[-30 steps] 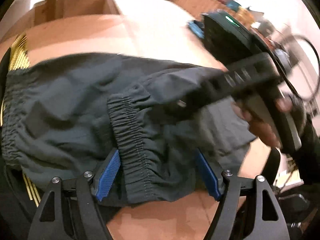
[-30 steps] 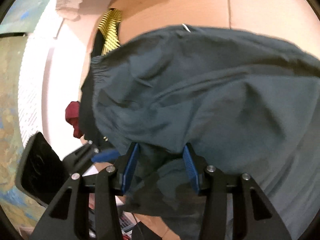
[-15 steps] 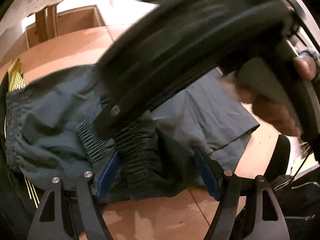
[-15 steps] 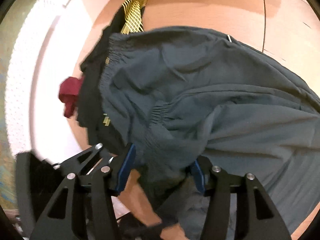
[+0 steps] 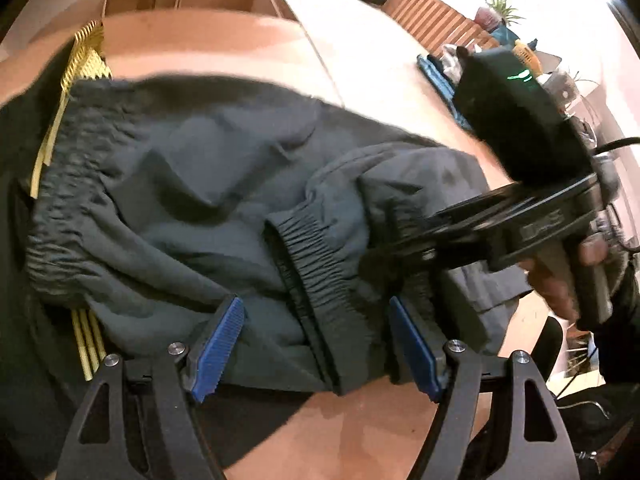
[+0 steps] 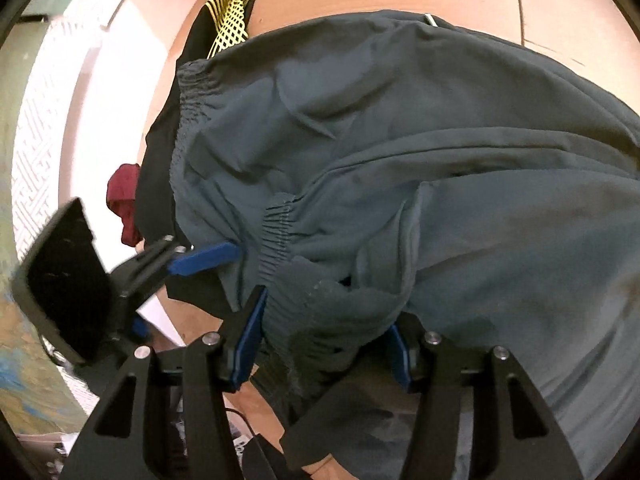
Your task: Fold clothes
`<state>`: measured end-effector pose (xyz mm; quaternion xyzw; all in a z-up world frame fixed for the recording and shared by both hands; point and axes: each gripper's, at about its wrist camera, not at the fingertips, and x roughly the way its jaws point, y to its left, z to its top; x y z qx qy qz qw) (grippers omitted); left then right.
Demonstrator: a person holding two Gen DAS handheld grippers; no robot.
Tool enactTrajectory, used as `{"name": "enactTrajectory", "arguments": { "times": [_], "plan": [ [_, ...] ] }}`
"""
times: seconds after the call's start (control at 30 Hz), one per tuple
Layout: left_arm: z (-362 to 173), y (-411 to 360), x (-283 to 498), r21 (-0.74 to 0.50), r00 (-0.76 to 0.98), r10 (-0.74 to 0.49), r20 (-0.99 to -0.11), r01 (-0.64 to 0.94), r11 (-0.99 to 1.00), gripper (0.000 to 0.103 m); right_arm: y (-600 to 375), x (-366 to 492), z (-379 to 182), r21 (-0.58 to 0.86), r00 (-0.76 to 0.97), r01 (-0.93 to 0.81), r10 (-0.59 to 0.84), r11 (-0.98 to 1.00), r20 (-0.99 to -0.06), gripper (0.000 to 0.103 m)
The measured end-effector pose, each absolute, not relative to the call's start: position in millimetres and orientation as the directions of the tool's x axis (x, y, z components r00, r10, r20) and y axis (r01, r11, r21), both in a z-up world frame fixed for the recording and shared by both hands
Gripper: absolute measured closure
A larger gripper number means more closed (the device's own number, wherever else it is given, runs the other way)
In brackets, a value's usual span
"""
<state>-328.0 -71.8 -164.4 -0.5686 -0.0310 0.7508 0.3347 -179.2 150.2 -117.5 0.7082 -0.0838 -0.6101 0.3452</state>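
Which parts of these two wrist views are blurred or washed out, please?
Left wrist view: the right claw and the hand holding it are motion-smeared, the far edge of the dark green trousers is soft, and the floor beyond the table is overexposed. Right wrist view: the trousers are fairly sharp, the left claw is slightly smeared, and the pale floor at left is blown out.

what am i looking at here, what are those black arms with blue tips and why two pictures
A person folds clothes with a hand-held gripper in each hand, and each carries a camera looking along its two black fingers with blue pads. One picture is from the left hand-held gripper, the other from the right hand-held gripper. On the wooden table lie grey trousers over a black and yellow garment. The left one straddles an elastic cuff, pads apart. The right one has bunched cloth between its pads, though a firm grip is unclear. Each view also shows the other gripper.
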Motion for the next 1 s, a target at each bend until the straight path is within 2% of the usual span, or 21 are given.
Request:
{"name": "enactTrajectory", "arguments": {
  "times": [0.17, 0.5, 0.77, 0.9, 1.0],
  "plan": [
    [-158.1, -59.0, -306.8, -0.421, -0.098, 0.549, -0.83, -0.536, -0.732, 0.03, 138.4, -181.0, -113.5, 0.563, 0.237, 0.331, -0.51, -0.758, -0.827, 0.05],
    [-128.7, -37.9, -277.2, -0.361, -0.149, 0.551, -0.821, -0.613, -0.703, 0.03, 100.4, -173.3, -98.8, 0.454, 0.205, 0.425, -0.405, -0.783, -0.891, 0.05],
    [-131.6, -24.5, -265.2, -0.394, -0.107, 0.583, -0.805, -0.639, -0.661, 0.03, 72.3, -167.6, -106.0, 0.35, 0.182, 0.456, -0.299, -0.818, -0.937, 0.05],
    [-129.9, -16.6, -258.1, -0.388, -0.099, 0.587, -0.804, -0.66, -0.643, 0.03, 59.2, -168.7, -111.5, 0.311, 0.175, 0.458, -0.258, -0.833, -0.95, 0.043],
    [-126.1, -25.9, -254.3, -0.354, -0.137, 0.565, -0.814, -0.655, -0.668, 0.03, 51.7, -165.1, -112.0, 0.284, 0.159, 0.485, -0.236, -0.827, -0.959, 0.043]
  ]
}}
